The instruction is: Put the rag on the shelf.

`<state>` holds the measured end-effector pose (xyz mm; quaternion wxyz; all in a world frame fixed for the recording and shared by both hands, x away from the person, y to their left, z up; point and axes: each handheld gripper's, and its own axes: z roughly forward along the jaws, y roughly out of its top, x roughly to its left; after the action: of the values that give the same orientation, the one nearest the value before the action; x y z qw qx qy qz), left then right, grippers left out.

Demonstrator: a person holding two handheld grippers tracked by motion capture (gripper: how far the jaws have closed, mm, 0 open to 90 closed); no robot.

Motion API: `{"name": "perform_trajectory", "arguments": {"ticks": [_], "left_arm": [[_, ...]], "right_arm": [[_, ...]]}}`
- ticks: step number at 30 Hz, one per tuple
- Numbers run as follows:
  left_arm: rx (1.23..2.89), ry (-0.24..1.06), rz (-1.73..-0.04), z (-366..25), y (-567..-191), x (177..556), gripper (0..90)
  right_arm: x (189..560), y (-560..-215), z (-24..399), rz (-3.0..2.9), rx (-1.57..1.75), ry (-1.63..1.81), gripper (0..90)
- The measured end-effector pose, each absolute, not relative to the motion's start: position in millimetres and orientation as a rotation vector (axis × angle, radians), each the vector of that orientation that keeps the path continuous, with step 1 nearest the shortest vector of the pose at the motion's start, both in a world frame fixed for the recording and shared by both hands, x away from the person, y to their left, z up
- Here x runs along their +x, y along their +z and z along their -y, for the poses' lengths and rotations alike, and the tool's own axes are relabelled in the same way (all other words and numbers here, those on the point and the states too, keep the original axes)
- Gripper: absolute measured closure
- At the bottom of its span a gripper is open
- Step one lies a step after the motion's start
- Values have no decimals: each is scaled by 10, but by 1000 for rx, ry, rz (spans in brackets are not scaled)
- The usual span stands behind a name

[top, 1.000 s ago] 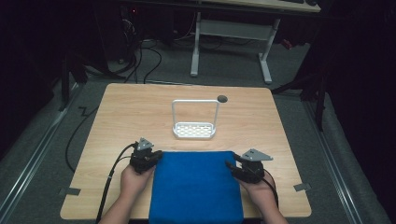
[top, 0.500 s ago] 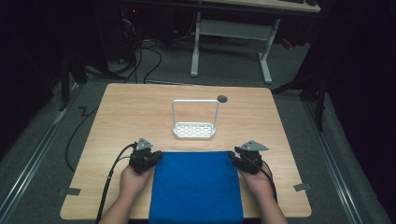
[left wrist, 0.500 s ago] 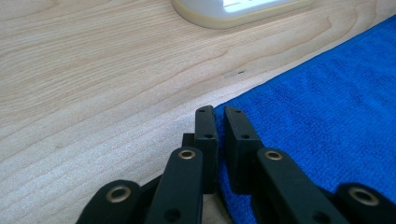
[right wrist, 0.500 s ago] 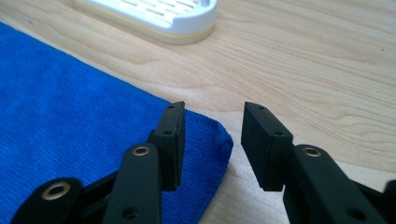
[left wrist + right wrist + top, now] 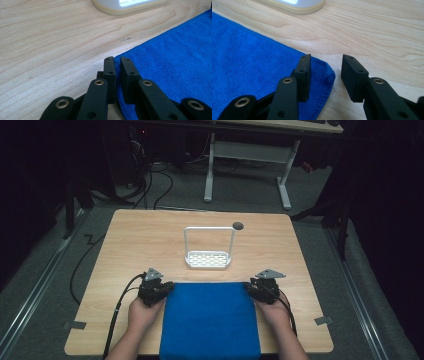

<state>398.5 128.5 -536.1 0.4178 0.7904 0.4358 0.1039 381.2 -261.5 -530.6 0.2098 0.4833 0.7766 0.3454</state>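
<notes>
Left tongs [image 5: 117, 65]: pinched shut on far-left corner of blue towel [image 5: 209, 320].
Right tongs [image 5: 325, 67]: jaws apart astride far-right corner, just been closing; grip pending.
Left to do: lift and fold, likely.

Table [image 5: 140, 240]: light wood top with rounded corners, grain running across it; a small dark round hole [image 5: 238, 225] sits near its far edge, right of centre.
Rack [image 5: 208, 259]: white, with a low perforated tray as its base and a thin upright frame rising from its back; it stands on the table's middle, toward the far side.
Floor [image 5: 45, 285]: grey carpet around the table, with pieces of tape by the near corners.
Cables [image 5: 150, 185]: dark loops lying on the floor beyond the table's far left corner.
Desk [image 5: 250, 155]: a second one at the back, on white legs.
</notes>
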Motion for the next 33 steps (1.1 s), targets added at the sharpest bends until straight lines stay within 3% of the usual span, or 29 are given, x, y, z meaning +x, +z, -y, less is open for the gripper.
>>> {"name": "perform_trajectory", "arguments": {"ticks": [9,33], "left_arm": [[1991,267,-1088,-1279,-5359,3977,853],[1838,352,-981,-1382,-5094,3749,873]], "right_arm": [[3767,-5305,2622,-2169,1355,980,870],[3471,-4997,2578,-2046,1211,1151,885]]}}
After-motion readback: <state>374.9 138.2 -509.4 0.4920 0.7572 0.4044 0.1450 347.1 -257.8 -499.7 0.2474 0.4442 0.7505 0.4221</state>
